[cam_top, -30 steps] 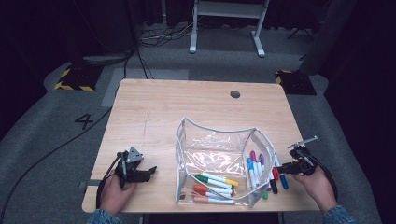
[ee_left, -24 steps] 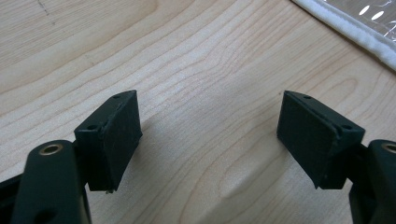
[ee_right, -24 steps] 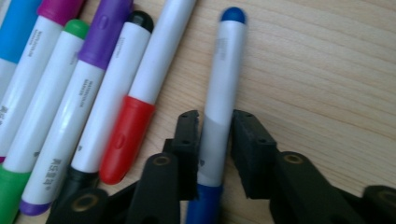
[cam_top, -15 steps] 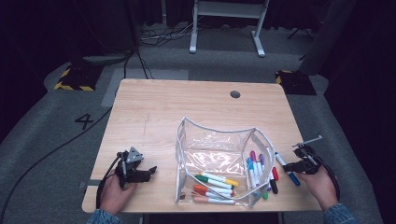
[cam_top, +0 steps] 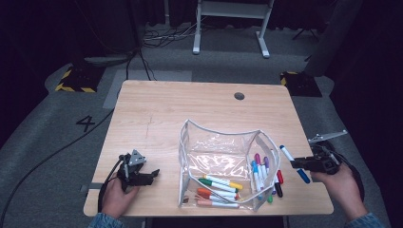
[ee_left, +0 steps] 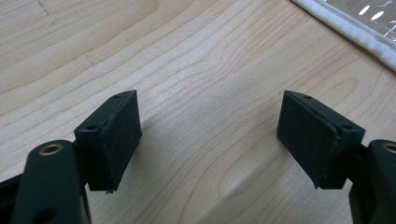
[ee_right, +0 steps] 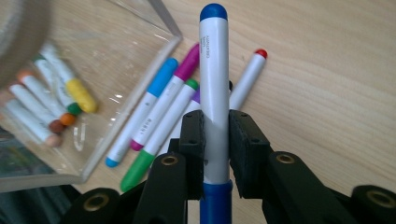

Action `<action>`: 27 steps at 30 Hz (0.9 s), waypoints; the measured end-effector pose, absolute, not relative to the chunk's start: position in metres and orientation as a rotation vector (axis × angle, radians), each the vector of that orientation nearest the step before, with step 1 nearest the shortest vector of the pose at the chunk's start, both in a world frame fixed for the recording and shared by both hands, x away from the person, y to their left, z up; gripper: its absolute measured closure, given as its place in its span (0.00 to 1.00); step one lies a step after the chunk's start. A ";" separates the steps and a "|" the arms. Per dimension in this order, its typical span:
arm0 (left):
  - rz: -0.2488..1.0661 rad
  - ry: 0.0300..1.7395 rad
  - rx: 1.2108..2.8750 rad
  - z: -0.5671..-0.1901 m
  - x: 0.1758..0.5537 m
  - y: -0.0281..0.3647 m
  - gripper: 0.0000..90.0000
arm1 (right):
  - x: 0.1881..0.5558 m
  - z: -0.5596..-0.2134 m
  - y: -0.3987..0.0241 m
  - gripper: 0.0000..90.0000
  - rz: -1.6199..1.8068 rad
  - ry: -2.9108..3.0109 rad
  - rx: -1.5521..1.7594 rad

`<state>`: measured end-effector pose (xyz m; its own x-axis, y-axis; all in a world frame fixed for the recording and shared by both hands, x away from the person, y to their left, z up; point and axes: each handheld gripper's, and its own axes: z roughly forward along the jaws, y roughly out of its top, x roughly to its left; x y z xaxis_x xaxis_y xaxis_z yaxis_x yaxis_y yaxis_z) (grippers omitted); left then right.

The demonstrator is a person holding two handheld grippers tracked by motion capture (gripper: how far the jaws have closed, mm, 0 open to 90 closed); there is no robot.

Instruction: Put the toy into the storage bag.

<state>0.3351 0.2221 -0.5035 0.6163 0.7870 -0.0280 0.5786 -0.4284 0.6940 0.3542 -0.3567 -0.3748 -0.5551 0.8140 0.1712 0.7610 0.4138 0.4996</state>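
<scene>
Gripping blue marker (ee_right: pixel 214 88) in our right gripper (ee_right: pixel 215 135), jaws clamped on barrel, above table (cam_top: pixel 157 114); our left gripper (ee_left: pixel 210 135) jaws wide, empty, near clear pouch (cam_top: pixel 223 152).

The light wooden counter (cam_top: pixel 157 118) carries a clear plastic pouch (cam_top: pixel 221 156) near its front edge; loose markers (cam_top: pixel 278 183) lie just right of the pouch.

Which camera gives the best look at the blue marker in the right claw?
The right gripper view: the blue marker fills the middle, clamped between the right claw pads. The high view shows it small, at the table's right edge.
</scene>
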 end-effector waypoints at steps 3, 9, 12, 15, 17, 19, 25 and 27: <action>0.396 1.068 2.161 -0.504 0.335 0.222 0.24 | 0.348 -0.359 -0.352 0.84 0.867 2.558 1.381; 0.396 1.067 2.162 -0.504 0.335 0.222 0.24 | 0.334 -0.327 -0.342 0.84 0.939 2.560 1.276; 0.396 1.068 2.161 -0.504 0.335 0.222 0.24 | 0.330 -0.319 -0.338 0.84 0.967 2.562 1.238; 0.399 1.064 2.165 -0.503 0.335 0.222 0.24 | 0.325 -0.310 -0.334 0.84 0.976 2.559 1.200; 0.396 1.067 2.162 -0.504 0.335 0.222 0.24 | 0.322 -0.303 -0.331 0.84 0.978 2.562 1.174; 0.396 1.068 2.161 -0.504 0.335 0.222 0.24 | 0.319 -0.296 -0.327 0.84 0.982 2.560 1.148; 0.398 1.066 2.163 -0.503 0.335 0.222 0.24 | 0.311 -0.271 -0.305 0.84 0.965 2.595 1.023; 0.398 1.066 2.163 -0.503 0.335 0.222 0.24 | 0.310 -0.268 -0.300 0.84 0.959 2.605 1.002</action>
<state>0.3352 0.2222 -0.5035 0.6174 0.7862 -0.0254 0.5771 -0.4308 0.6938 0.3103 -0.3002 -0.2680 -0.7535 0.6554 0.0522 0.5328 0.5621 0.6325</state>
